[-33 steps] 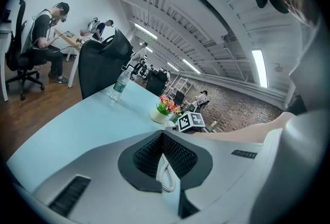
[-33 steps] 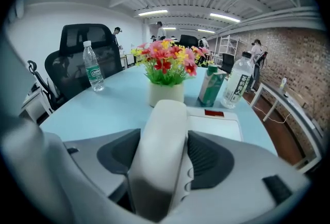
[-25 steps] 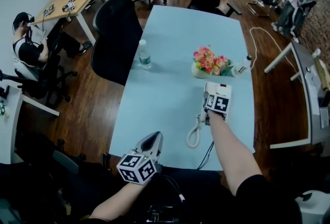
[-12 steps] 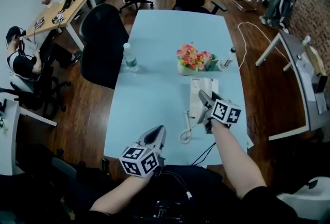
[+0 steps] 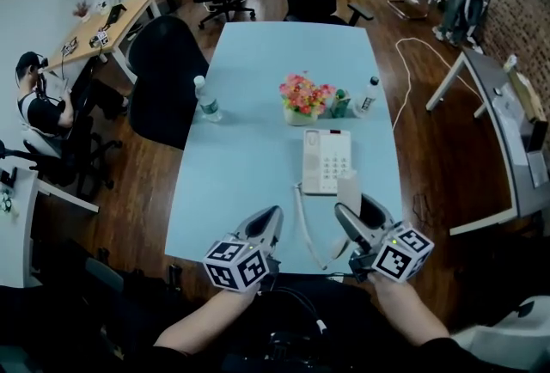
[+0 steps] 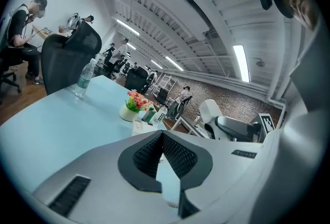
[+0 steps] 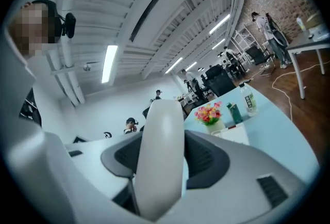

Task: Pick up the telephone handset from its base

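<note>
An open-plan office: a long pale-blue table (image 5: 258, 165), black swivel chairs (image 5: 168, 75), people (image 5: 39, 105) seated at wooden desks (image 5: 120, 15).

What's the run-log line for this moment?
phase: handset off base | right gripper: shut on handset | left gripper: shut, empty | base: on table | cord: trails from base toward near edge

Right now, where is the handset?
Head view, lower right: the handset clamped in the right claw, off the base just beyond it, near the table's front edge.
</note>
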`<state>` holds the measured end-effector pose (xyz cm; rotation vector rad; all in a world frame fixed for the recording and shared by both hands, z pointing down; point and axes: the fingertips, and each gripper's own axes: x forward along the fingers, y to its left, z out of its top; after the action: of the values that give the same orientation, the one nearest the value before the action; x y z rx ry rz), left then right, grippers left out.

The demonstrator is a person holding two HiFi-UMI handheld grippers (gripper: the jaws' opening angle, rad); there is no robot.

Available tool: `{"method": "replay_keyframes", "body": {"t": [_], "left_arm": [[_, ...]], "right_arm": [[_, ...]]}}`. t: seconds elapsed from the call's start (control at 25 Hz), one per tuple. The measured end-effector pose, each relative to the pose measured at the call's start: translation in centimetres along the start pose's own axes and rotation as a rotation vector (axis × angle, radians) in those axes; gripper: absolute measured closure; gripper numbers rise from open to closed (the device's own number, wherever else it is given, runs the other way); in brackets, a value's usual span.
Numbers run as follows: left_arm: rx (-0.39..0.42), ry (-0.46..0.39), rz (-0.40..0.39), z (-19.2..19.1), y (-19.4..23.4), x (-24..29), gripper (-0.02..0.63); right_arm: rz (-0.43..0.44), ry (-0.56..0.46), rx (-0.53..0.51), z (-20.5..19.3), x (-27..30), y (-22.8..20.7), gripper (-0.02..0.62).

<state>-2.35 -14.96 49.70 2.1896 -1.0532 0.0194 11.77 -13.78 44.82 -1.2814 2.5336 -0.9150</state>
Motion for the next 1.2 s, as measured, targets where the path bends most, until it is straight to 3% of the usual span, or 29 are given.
{"method": "replay_keyframes", "body": {"t": [0.32, 0.76, 1.2], "left_arm": [[0.001, 0.044, -0.032, -1.7, -2.9, 1.2, 0.615], [0.083, 0.062, -0.065, -1.9, -4.2, 1.1, 0.615], [0.055, 0.053, -0.041, -1.8, -2.6, 0.5, 0.615]], "right_arm": [[-0.004, 0.074, 0.055, -4.7, -1.8, -1.2, 0.344], [-0.007, 0.074, 0.01, -4.8, -1.1, -0.7, 0.345], [-0.031, 0.08, -0.004, -5.1, -1.1, -0.7, 0.344]]}}
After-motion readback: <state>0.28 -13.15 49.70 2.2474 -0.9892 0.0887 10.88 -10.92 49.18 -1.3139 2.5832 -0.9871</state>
